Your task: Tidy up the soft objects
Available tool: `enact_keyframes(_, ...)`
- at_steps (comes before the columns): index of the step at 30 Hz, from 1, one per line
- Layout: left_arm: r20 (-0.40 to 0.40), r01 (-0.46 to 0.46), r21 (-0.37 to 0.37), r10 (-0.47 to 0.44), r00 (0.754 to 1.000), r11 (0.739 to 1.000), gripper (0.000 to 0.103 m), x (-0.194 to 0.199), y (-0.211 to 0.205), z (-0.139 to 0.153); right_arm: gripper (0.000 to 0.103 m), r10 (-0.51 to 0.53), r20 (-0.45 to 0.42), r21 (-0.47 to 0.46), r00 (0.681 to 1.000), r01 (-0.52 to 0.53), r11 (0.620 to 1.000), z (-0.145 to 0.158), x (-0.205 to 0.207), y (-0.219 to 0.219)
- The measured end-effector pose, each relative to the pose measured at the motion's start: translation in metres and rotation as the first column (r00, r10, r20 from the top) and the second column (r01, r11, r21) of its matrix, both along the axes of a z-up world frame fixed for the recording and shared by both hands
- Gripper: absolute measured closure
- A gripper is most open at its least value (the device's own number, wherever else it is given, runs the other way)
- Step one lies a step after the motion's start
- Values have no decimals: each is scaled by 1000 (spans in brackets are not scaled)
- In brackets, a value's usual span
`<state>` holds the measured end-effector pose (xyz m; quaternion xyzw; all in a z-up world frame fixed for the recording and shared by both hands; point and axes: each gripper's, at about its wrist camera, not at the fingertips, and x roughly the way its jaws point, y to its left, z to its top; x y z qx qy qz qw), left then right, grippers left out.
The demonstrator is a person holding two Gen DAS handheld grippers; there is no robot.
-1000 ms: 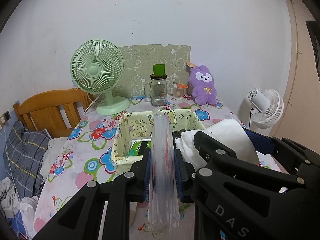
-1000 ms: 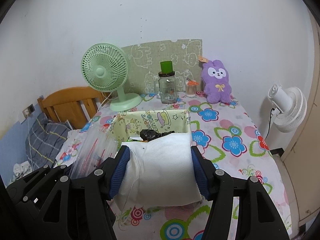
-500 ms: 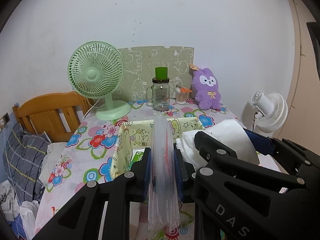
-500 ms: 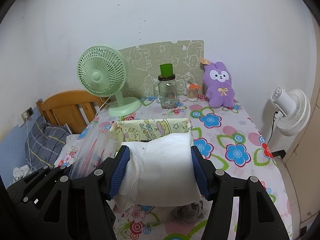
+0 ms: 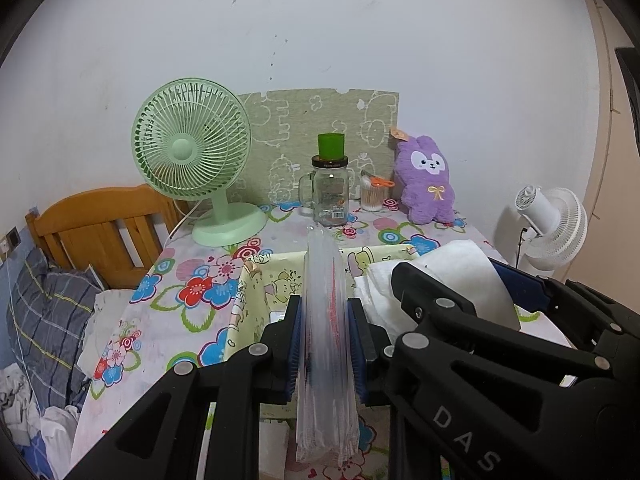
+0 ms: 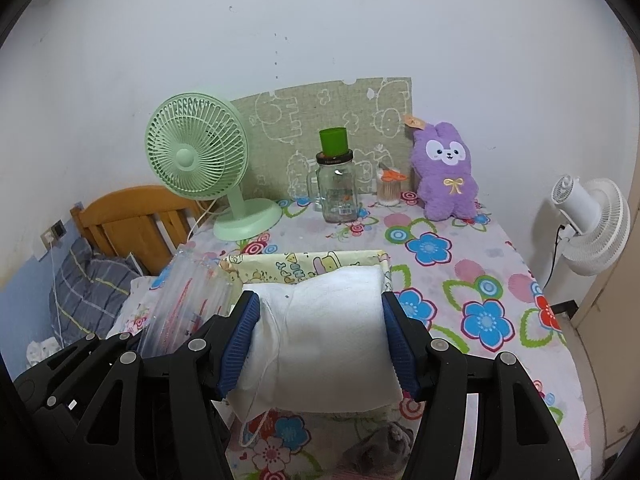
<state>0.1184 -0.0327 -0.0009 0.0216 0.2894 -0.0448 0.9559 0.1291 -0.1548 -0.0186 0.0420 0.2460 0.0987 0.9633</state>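
Observation:
My left gripper (image 5: 326, 314) is shut on a flat pack of clear plastic bags (image 5: 325, 264) that stands on edge between the blue pads. My right gripper (image 6: 320, 314) is shut on a rolled white towel (image 6: 324, 344), pressed from both sides. Both are held above the near part of a flowered tablecloth (image 6: 432, 248). A yellow cartoon-print fabric basket (image 5: 260, 292) sits just beyond the fingers; in the right wrist view only the basket's far wall (image 6: 304, 266) shows over the towel. The pack (image 6: 188, 292) is left of the towel (image 5: 460, 268). A purple plush rabbit (image 6: 446, 176) leans on the back wall.
At the table's back stand a green desk fan (image 5: 190, 152), a glass jar (image 5: 330, 196) topped with a green cup, and a cotton-swab pot (image 5: 374, 196). A grey soft lump (image 6: 380, 448) lies below the towel. A wooden headboard (image 5: 100, 236) is left, a white fan (image 5: 552, 232) right.
Both grippers have advanced over the table with their loads. The basket has slid lower in both views and hides more behind the towel. The grey lump has come into view.

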Motion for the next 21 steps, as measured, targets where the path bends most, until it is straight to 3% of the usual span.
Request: enact_keyframes(21, -25, -25, 12, 25, 999, 1000, 81, 41, 7, -15, 39, 2, -30, 3, 1000, -2, 1000, -11, 50, 9)
